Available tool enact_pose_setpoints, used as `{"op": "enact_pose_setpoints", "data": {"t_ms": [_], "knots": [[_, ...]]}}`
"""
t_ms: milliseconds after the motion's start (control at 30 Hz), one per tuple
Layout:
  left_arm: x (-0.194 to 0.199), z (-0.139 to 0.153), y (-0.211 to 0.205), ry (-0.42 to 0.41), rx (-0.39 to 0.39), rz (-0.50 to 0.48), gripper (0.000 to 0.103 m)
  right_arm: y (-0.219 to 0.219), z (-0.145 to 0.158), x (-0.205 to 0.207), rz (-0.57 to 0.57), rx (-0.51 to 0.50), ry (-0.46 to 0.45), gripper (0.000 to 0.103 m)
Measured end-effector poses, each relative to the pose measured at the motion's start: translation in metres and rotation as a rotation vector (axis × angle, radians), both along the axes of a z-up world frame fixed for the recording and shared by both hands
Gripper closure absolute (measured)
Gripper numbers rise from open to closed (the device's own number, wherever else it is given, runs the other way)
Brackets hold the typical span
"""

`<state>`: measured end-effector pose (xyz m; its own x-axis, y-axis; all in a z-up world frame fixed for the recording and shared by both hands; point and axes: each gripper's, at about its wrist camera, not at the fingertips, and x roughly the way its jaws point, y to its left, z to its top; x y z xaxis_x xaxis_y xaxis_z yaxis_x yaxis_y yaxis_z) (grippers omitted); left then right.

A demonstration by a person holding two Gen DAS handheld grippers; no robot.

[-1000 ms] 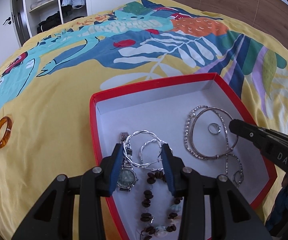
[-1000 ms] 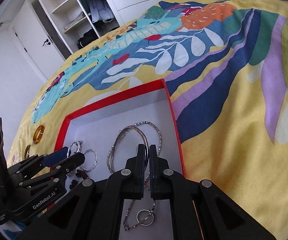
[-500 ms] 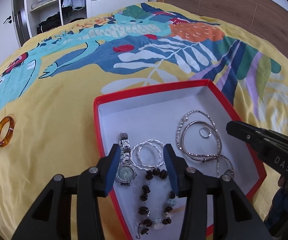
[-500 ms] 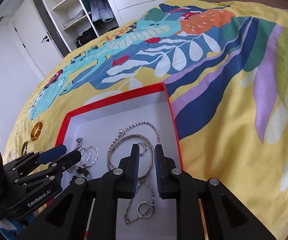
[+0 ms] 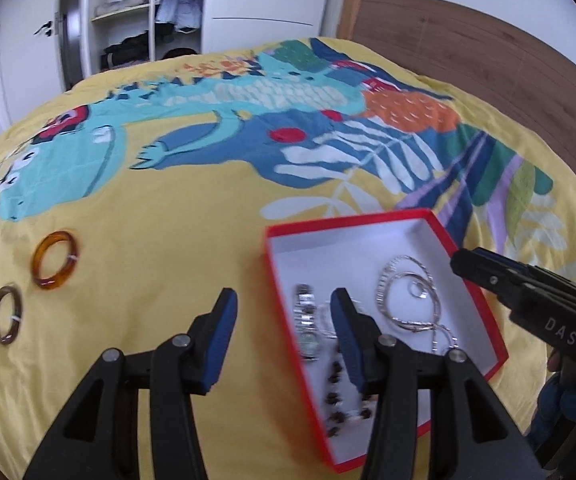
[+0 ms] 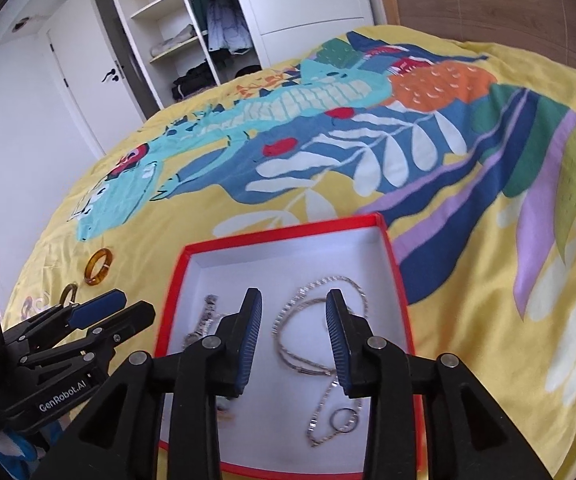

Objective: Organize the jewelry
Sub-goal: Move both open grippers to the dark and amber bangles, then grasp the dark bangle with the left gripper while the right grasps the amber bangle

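Observation:
A red-rimmed white box [image 5: 472, 292] [image 6: 402, 300] lies on the bed and holds a silver watch [image 5: 308, 328], silver bangles and chains [image 5: 408, 300] [image 6: 308, 332], a dark bead bracelet [image 5: 334, 396] and a ring on a chain [image 6: 344, 418]. An amber bangle [image 5: 55, 260] [image 6: 99, 267] and a brown bangle [image 5: 6, 314] [image 6: 68, 294] lie on the cover left of the box. My left gripper [image 5: 283, 304] is open and empty above the box's left edge. My right gripper [image 6: 292, 304] is open and empty above the box.
The bed has a yellow cover with a bright dinosaur and leaf print [image 5: 247, 128]. An open wardrobe with shelves and clothes [image 6: 191, 40] stands behind it. A wooden headboard [image 5: 468, 64] is at the right.
Both grippers have lifted back from the box. The right gripper has gone from shut to open. The left gripper has opened wider and swung left toward the box's left edge.

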<state>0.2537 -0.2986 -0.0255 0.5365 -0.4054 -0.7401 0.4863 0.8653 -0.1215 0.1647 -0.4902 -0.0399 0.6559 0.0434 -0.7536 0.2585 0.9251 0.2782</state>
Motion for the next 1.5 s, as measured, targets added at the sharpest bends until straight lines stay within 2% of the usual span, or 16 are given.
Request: {"op": "enact_pose_setpoints", "data": {"t_ms": [267,500,667,900,1100,1300,1500], "knots": [[0.025,0.006,0.089,-0.019,0.006,0.143,0.054,0.059,0.022,0.032,0.092,-0.017,-0.03,0.065],[0.048,-0.002,0.18,-0.018,0.02,0.286,0.054,0.121,0.026,0.066,0.187,-0.022,-0.038,0.059],[0.07,-0.016,0.246,-0.015,0.05,0.39,0.053,0.172,0.017,0.098,0.271,-0.016,-0.03,0.059],[0.095,-0.044,0.308,0.024,0.049,0.489,0.053,0.234,-0.013,0.151,0.357,0.013,-0.013,0.058],[0.11,-0.07,0.321,0.068,0.007,0.485,0.053,0.268,-0.046,0.2,0.397,0.01,0.018,0.058],[0.119,-0.092,0.317,0.089,0.031,0.463,0.053,0.283,-0.071,0.23,0.421,-0.037,0.056,0.058],[0.125,-0.101,0.312,0.095,0.065,0.457,0.055,0.288,-0.091,0.24,0.434,-0.063,0.071,0.058]]}}
